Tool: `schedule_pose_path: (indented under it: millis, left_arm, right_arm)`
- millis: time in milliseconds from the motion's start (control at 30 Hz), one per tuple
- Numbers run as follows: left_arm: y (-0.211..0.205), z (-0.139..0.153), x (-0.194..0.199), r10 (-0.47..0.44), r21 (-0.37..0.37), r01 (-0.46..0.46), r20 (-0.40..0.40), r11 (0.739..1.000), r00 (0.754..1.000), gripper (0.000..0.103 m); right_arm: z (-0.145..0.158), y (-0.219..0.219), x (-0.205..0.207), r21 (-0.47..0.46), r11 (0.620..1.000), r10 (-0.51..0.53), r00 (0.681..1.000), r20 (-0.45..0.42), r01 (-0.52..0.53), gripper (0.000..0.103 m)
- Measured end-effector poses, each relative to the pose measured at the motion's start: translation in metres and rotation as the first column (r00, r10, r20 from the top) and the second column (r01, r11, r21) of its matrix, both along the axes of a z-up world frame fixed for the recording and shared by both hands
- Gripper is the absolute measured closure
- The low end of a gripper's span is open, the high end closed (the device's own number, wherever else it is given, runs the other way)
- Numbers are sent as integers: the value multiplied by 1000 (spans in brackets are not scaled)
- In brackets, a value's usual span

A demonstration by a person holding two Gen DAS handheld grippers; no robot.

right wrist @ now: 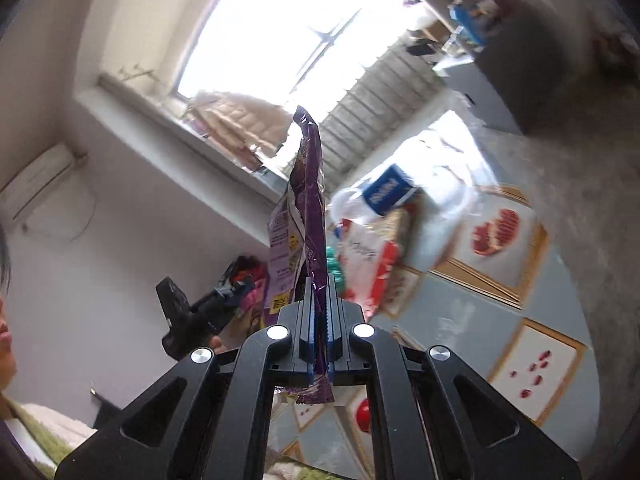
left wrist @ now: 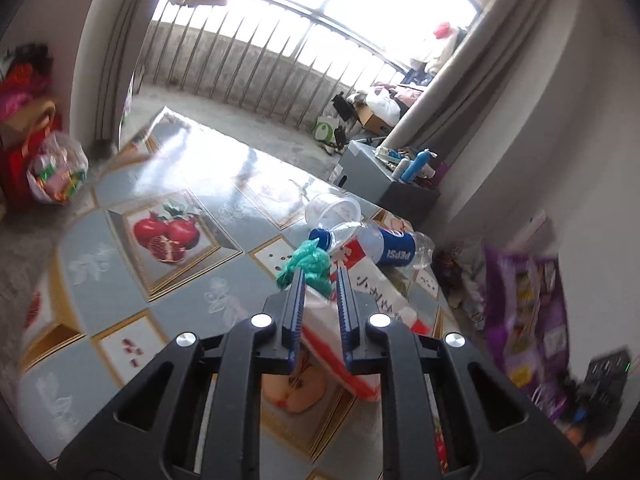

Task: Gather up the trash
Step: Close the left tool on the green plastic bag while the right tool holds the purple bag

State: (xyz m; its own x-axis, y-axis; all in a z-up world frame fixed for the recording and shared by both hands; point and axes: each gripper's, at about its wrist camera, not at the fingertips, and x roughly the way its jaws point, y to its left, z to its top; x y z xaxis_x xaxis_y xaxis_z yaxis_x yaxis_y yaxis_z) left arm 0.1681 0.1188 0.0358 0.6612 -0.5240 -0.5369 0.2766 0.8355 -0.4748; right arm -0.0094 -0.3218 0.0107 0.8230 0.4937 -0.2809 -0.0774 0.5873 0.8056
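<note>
Table (left wrist: 120, 248), fruit-print cover, carries the trash pile at its right edge. On it, w/ the Pepsi bottle (left wrist: 384, 246) as landmark: red-white packet (left wrist: 368, 284) under and in front of bottle, clear cup (left wrist: 332, 208) just behind it, green wad (left wrist: 310, 266) by its cap. Purple wrapper (right wrist: 308, 208) is off the table, lifted edge-up. Right gripper (right wrist: 319, 280) fingers clenched on wrapper, prob. to carry it away. Left gripper (left wrist: 320, 276) fingers slightly apart, grasping nothing, above the packet.

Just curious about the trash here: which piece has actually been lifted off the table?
The purple snack bag, pinched in the right gripper. The Pepsi bottle, clear cup and green wad lie on the table.
</note>
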Motion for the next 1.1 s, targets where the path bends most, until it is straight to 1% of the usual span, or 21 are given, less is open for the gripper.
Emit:
schedule_pose_path:
  millis: [33,100,133,200,233,267,300,367,467,567,733,933,1033,1100]
  left_arm:
    - [-4,-5,17,9,-10,-9,-27,1000,1000,87]
    - [-7,-15,41,2,2,-2,-76,1000,997,83]
    - [-15,-25,56,-7,32,11,-125,999,992,83]
    - [-17,-43,64,-18,58,29,-194,998,981,83]
    - [-20,-52,67,-39,42,50,-237,998,971,83]
    - [-22,-59,65,-64,5,68,-269,998,961,83]
    - [-21,-63,61,-73,-9,73,-285,997,956,81]
    - [-22,-71,51,-113,-35,107,-317,994,942,80]
    - [-24,-83,34,-168,-68,154,-359,986,918,80]
    - [-31,-91,13,-214,-66,205,-384,977,898,80]
    - [-46,-94,-24,-299,-79,292,-396,953,868,80]
    - [-60,-102,-54,-350,-95,343,-426,934,834,80]
    - [-63,-106,-58,-349,-94,343,-427,934,834,80]
    - [-64,-105,-56,-326,-67,328,-411,942,851,80]
  right_arm:
    - [-8,-3,2,8,1000,-7,1000,-18,8,99]
    - [-23,-6,13,16,1000,-17,998,-58,18,99]
    - [-31,-6,20,20,1000,-18,997,-75,20,99]
    - [-45,-6,34,29,999,-18,993,-115,22,99]
    - [-51,-7,39,33,999,-16,991,-130,21,99]
    - [-55,-10,43,36,999,-15,990,-143,21,99]
    - [-59,-11,46,43,999,-11,988,-151,18,99]
    - [-66,-14,53,64,998,3,986,-165,8,99]
    - [-69,-12,60,45,999,21,979,-201,-12,99]
    - [-73,-11,66,21,999,37,971,-237,-33,99]
    - [-71,-10,63,-10,998,55,963,-262,-60,99]
    - [-73,-10,46,-28,997,62,954,-292,-74,99]
    - [-75,-11,39,-35,997,57,951,-304,-71,99]
    - [-77,-15,37,-30,998,45,950,-308,-57,99]
